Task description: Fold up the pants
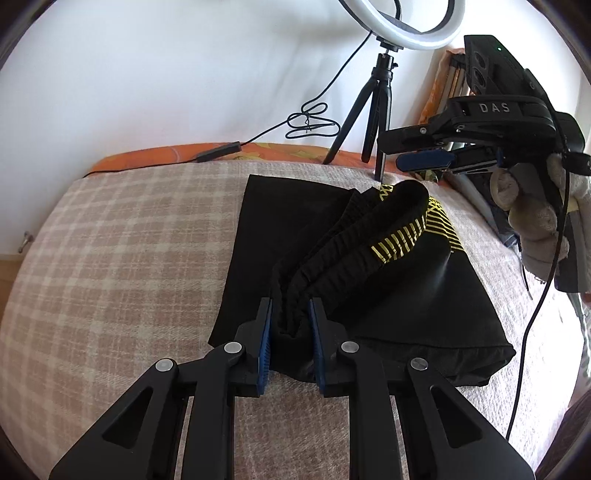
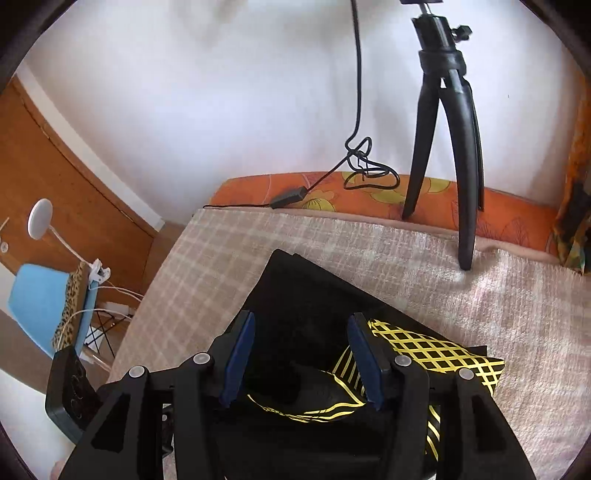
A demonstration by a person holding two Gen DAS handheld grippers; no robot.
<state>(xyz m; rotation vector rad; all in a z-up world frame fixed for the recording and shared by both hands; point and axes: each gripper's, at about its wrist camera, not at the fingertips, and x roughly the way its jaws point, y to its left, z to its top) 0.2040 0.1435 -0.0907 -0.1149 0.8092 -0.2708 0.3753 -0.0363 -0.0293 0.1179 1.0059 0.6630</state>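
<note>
- Pinching bunched waistband (image 1: 332,251) with left gripper (image 1: 290,325), blue pads pressed into the fabric.
- Hovering spread above same garment: right gripper (image 2: 301,354), nothing between its pads.
- One pair of black pants (image 1: 406,295), yellow-patterned, lying partly folded on plaid blanket (image 1: 129,258).
- One tripod (image 2: 447,140), one ring light (image 1: 402,22) behind.

We have two fisheye views, one per gripper, each looking forward along its own fingers. Left wrist view: low over the plaid blanket (image 1: 122,236), close, facing the white wall (image 1: 184,66); the right gripper (image 1: 424,155) enters from its right side. Right wrist view: above the black pants (image 2: 310,306), tilted down, facing the same wall. Both share the pants, the blanket, the tripod (image 2: 447,122), its cable (image 2: 364,170) and the orange bed edge (image 2: 332,194).
</note>
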